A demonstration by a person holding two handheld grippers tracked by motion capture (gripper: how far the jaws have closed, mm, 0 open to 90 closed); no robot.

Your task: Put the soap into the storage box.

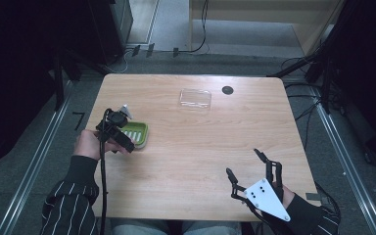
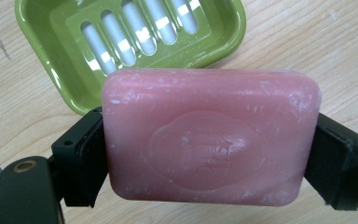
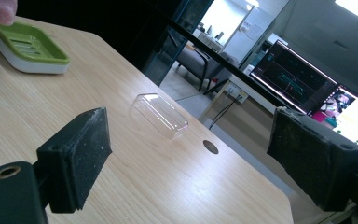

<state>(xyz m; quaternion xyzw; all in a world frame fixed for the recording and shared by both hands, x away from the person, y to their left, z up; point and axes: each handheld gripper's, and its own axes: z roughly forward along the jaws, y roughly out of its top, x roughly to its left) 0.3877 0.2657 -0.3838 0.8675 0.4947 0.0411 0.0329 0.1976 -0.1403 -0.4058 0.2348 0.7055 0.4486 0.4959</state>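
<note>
Gripping pink soap between left tool pads, above green dish; right tool released.

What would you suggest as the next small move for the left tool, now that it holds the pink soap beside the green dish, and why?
Probably carry the soap across over the dish's slotted middle. The left tool is clamped on the bar's two ends, and the green dish lies empty just beyond it, so the bar seems not yet above the slots. The right tool hangs open, away from the dish.
</note>
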